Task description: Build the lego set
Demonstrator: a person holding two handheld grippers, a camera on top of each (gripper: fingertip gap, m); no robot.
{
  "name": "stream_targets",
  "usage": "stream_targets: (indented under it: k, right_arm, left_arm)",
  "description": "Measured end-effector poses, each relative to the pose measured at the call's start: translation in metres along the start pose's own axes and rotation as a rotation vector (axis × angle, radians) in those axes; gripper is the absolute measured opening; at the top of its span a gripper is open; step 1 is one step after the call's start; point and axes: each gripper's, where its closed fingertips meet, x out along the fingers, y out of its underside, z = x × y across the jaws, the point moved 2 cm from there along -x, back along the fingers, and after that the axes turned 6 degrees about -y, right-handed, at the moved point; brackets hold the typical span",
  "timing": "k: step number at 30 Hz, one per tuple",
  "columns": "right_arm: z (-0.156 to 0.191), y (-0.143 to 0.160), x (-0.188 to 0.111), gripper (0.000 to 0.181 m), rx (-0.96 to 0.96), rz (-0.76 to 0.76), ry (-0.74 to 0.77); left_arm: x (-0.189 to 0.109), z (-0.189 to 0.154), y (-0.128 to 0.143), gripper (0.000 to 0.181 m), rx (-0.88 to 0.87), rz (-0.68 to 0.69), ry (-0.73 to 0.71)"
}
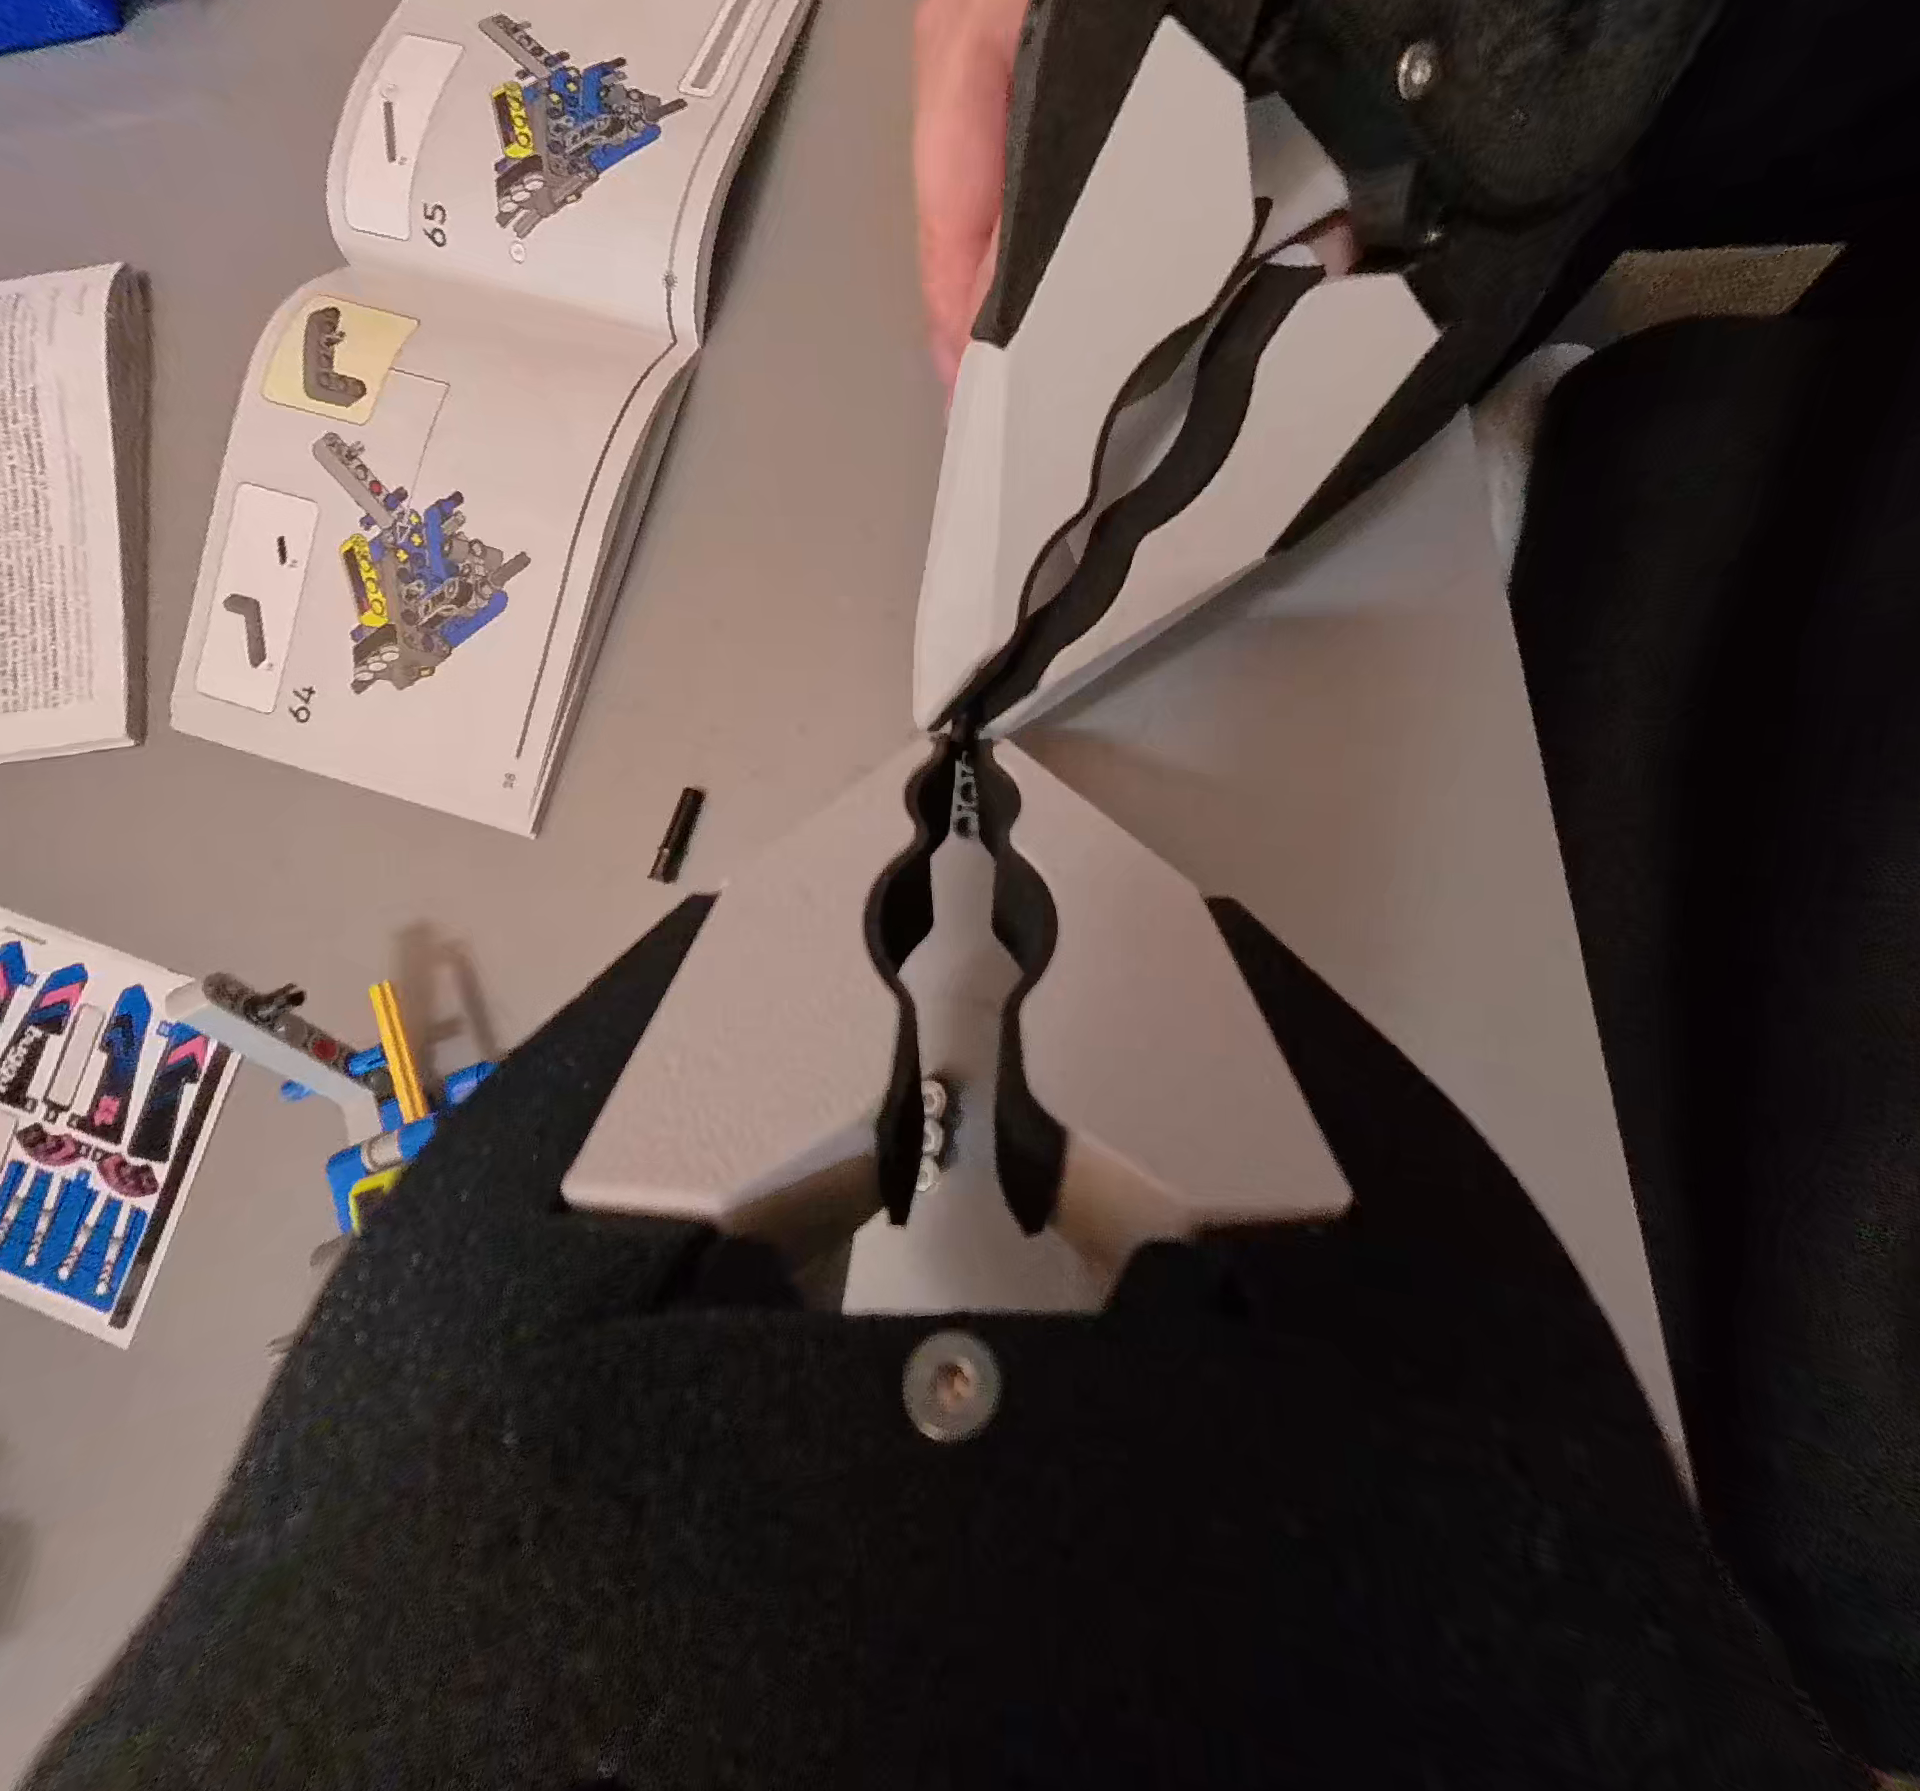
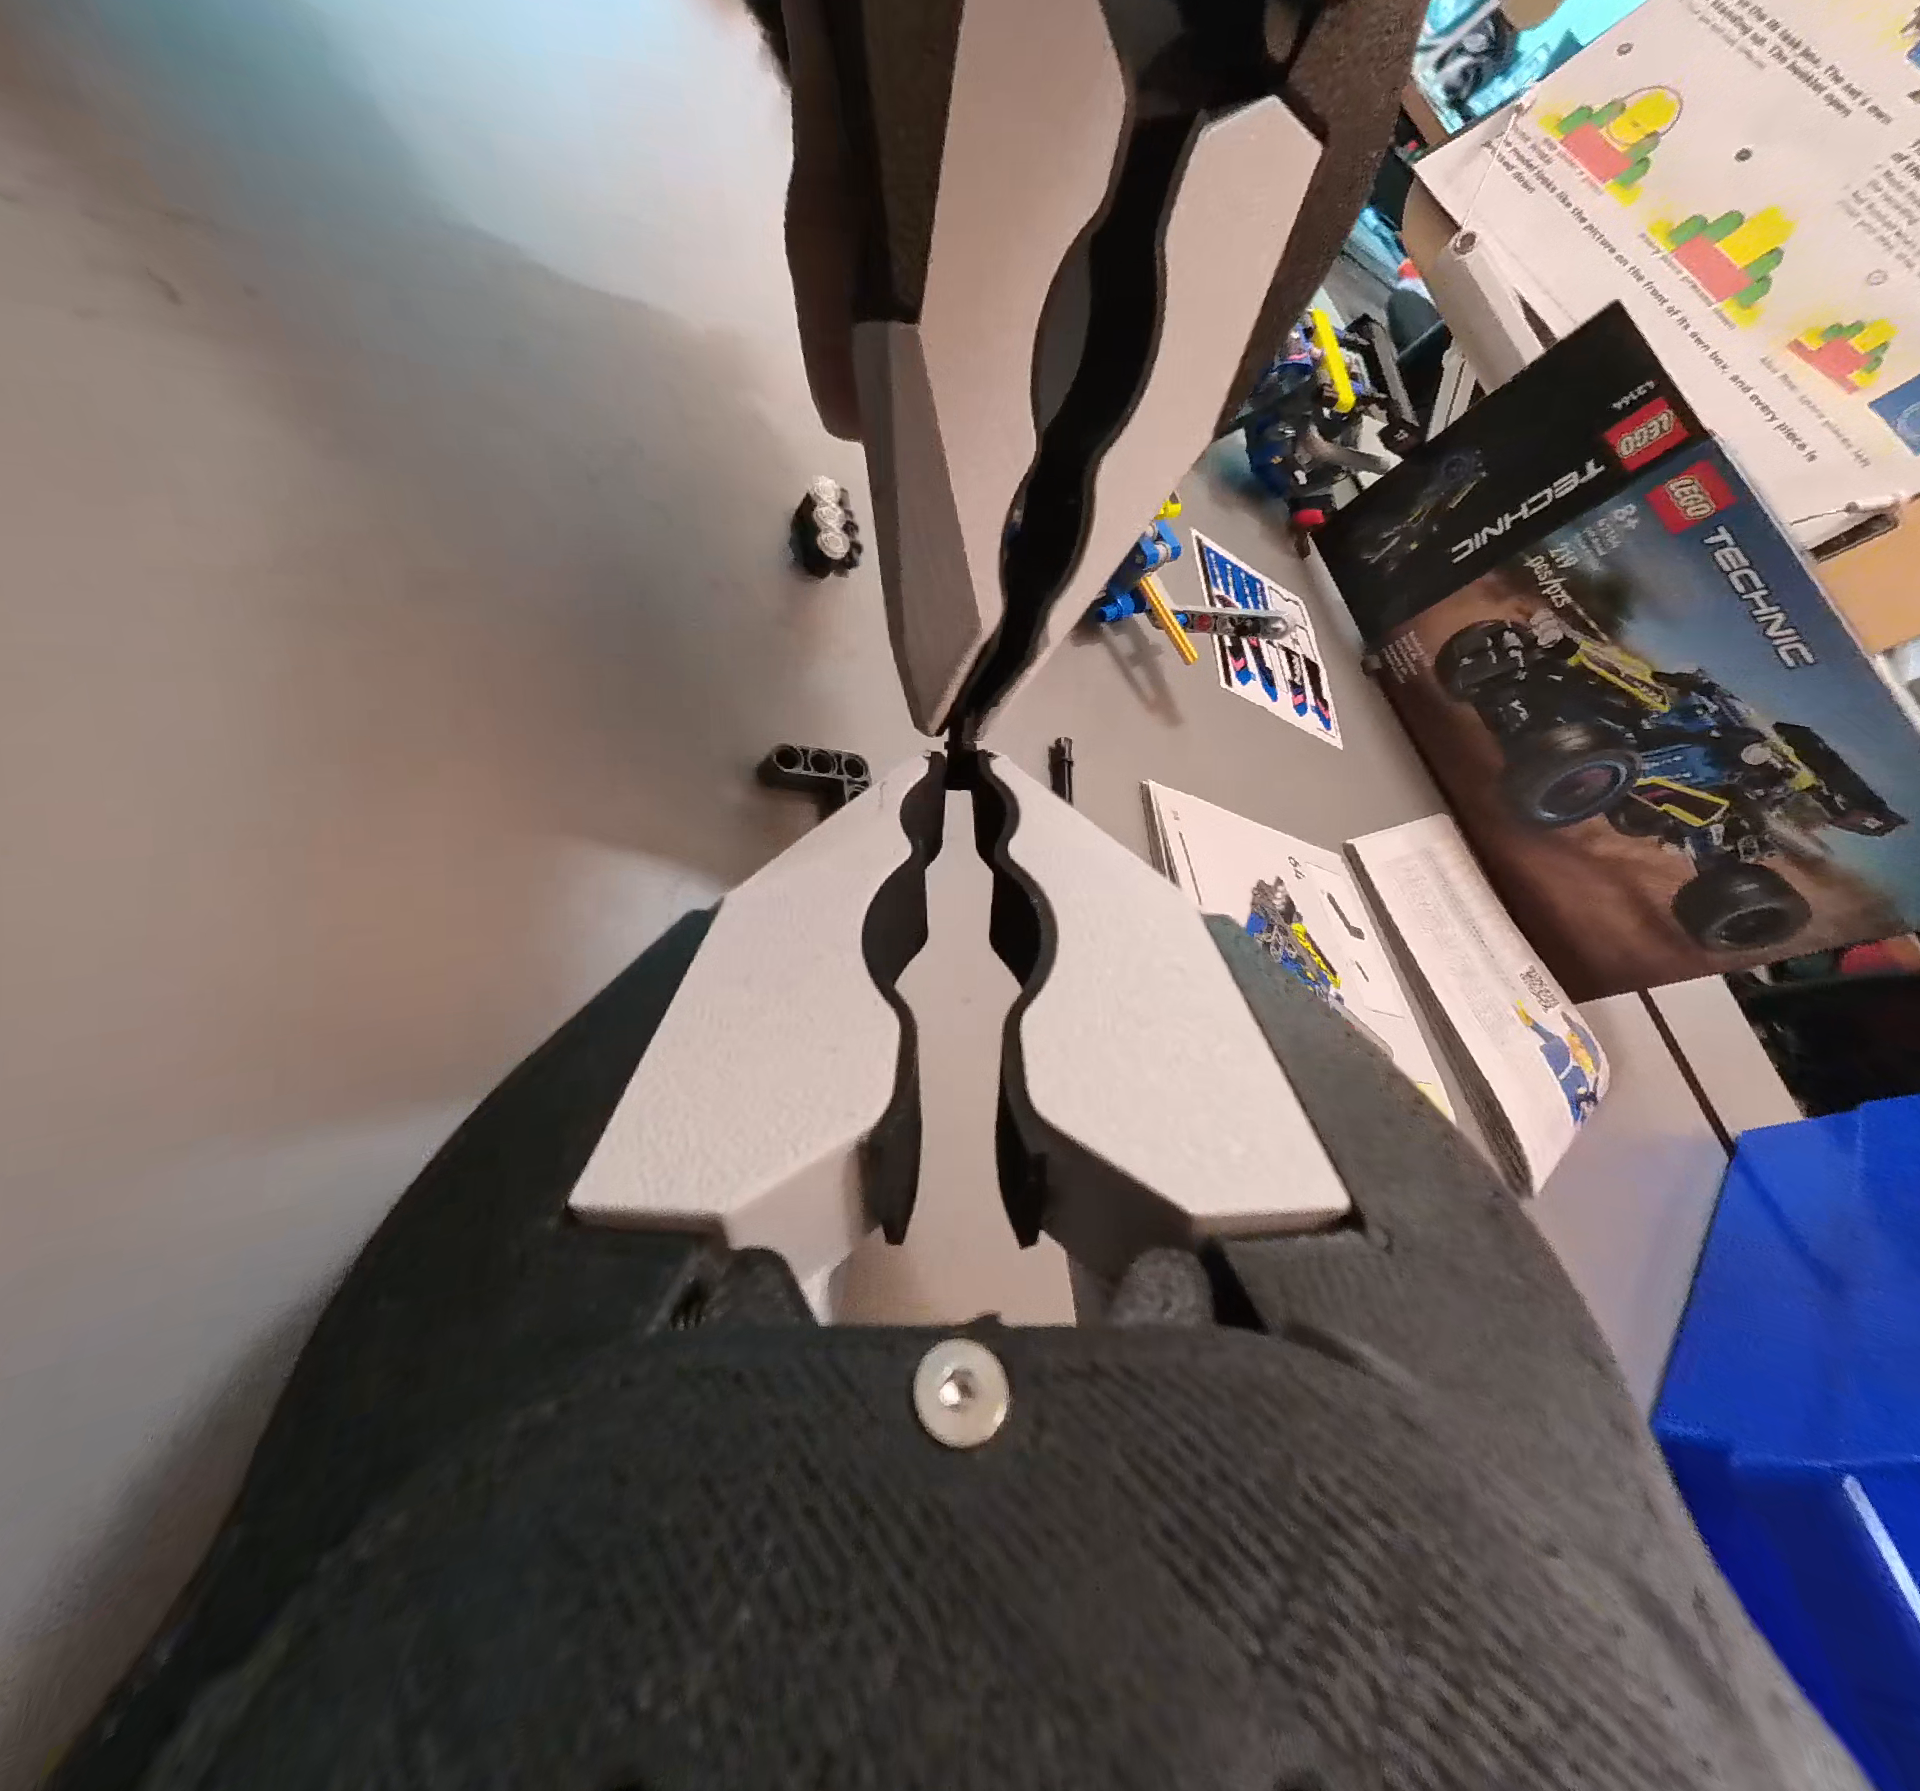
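The two claws meet tip to tip above the grey counter (image 2: 364, 598): the left claw (image 1: 961, 754) and the right claw (image 2: 961, 754). In the right wrist view, a black angled lego beam (image 2: 816, 767) lies just left of the tips, a black piece with clear studs (image 2: 828, 528) behind it, and a thin black pin (image 2: 1061, 767) just right. Farther right lie the open instruction booklet (image 2: 1278, 900), the printed sticker sheet (image 2: 1262, 640) behind it, and the cardboard set box (image 2: 1621, 702) beyond.

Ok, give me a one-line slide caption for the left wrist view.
Left gripper and right gripper meet tip to tip above the grey table, open instruction booklet alongside.
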Motion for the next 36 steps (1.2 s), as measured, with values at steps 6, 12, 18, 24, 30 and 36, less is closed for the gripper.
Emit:
stream_targets:
  k: [6,12,18,24,30,36]
  right_arm:
    - [-0.006,-0.003,-0.001,0.003,0.047,-0.033,0.036]
    - [-0.007,-0.003,0.0,0.003,0.067,-0.038,0.044]
    - [-0.008,-0.002,-0.001,0.003,0.084,-0.044,0.047]
    - [-0.009,-0.002,-0.001,0.003,0.091,-0.053,0.044]
    - [0.002,0.019,-0.005,0.023,0.212,0.026,-0.237]
    - [0.01,0.03,0.006,0.023,0.31,0.085,-0.462]
  left_arm:
    - [-0.005,0.003,-0.005,0.003,-0.064,-0.093,0.001]
    - [-0.004,0.003,-0.004,0.001,-0.073,-0.097,-0.001]
    - [-0.003,0.005,-0.008,0.001,-0.115,-0.149,0.003]
    - [-0.003,0.006,-0.007,0.001,-0.121,-0.15,0.002]
    - [0.002,0.001,0.01,0.001,0.07,0.029,0.053]
    - [0.013,0.003,0.011,0.001,0.342,0.158,0.09]
